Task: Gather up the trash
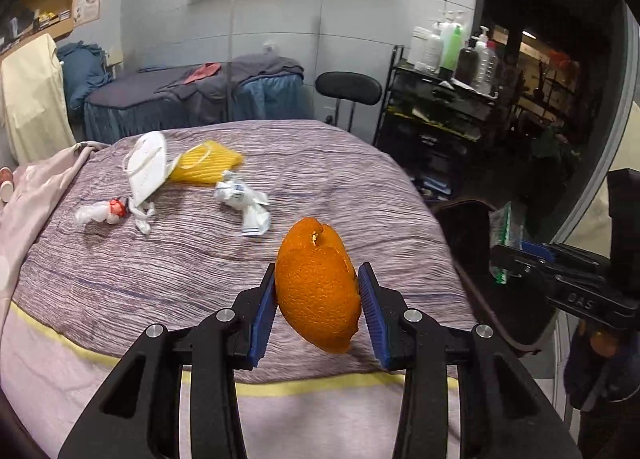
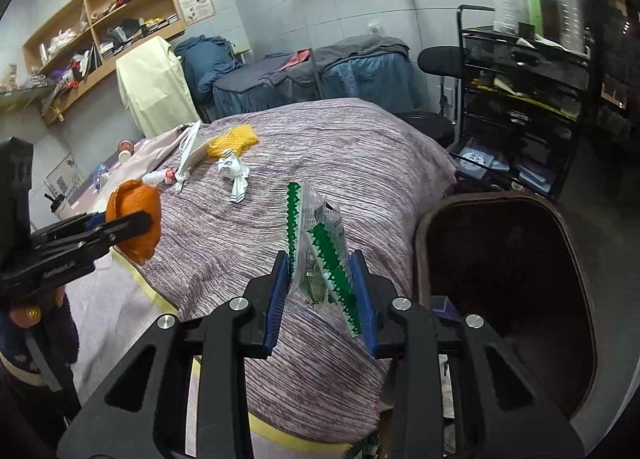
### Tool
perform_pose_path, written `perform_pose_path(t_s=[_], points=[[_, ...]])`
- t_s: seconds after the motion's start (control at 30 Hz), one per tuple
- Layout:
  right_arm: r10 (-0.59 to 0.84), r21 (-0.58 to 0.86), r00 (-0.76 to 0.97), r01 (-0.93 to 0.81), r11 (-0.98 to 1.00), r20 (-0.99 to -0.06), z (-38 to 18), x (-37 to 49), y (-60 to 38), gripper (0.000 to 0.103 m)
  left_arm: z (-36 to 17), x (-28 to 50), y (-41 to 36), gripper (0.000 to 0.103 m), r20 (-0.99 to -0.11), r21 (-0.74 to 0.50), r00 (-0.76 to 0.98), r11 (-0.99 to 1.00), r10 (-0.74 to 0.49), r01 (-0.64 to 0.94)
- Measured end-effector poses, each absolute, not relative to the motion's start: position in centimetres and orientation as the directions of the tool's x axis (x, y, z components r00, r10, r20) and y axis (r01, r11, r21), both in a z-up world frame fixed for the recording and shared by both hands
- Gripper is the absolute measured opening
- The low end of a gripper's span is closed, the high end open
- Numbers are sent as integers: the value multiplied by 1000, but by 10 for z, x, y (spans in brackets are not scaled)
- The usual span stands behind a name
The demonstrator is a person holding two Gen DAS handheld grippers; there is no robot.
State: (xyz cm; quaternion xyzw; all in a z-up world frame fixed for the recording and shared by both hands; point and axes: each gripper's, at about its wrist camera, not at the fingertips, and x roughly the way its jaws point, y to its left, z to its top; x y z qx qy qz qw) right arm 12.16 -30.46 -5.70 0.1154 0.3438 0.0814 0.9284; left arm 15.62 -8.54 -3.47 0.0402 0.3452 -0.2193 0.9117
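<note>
- Carrying trash to the bin [image 2: 508,299]: left gripper [image 1: 318,299] clamps orange peel [image 1: 318,283], right gripper [image 2: 320,291] pinches a clear green-edged wrapper [image 2: 320,251].
- Both items held above the bed [image 1: 200,259] edge; bin stands just right of it, mouth open.
- To do it well: bring each gripper fully over the bin mouth before letting go, wrapper first since it's nearer, and drop it low because it's light.
- Left on bed: mask [image 1: 146,171], yellow net [image 1: 208,167], crumpled tube [image 1: 244,203], small plastic scrap [image 1: 100,213].

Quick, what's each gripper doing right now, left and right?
Left gripper: shut on the orange peel.
Right gripper: shut on the clear green-edged wrapper.
</note>
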Motion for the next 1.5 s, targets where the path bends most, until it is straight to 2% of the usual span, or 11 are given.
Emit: perform_pose_path(t_s=[0.47,0.7,0.97,1.13,1.2,1.3,1.47,1.5], points=[[121,283,759,86,955,-640,-79,87,-371,32,-40,129,-139,40,-644,-114,613,850,-458,514],[16,256,737,214,943,-676,-97,91,-411,33,-44,129,-161,40,-652,-139,572,820,-498,556],[-28,244,689,294,924,-724,-121,102,-440,34,-47,128,-177,40,-660,-159,538,797,-524,582],[-42,242,659,334,911,-751,-137,107,-448,45,-48,128,-186,40,-665,-158,525,788,-531,596],[-45,246,654,347,905,-755,-141,107,-449,61,-49,127,-189,40,-668,-154,520,783,-532,603],[-52,245,650,358,901,-758,-144,104,-449,66,-50,128,-195,40,-675,-144,513,776,-531,614],[-65,258,669,372,892,-741,-141,92,-451,69,-51,128,-208,40,-683,-132,496,758,-536,638],[-73,259,675,377,889,-734,-139,89,-452,74,-51,128,-211,40,-684,-131,493,755,-538,643]])
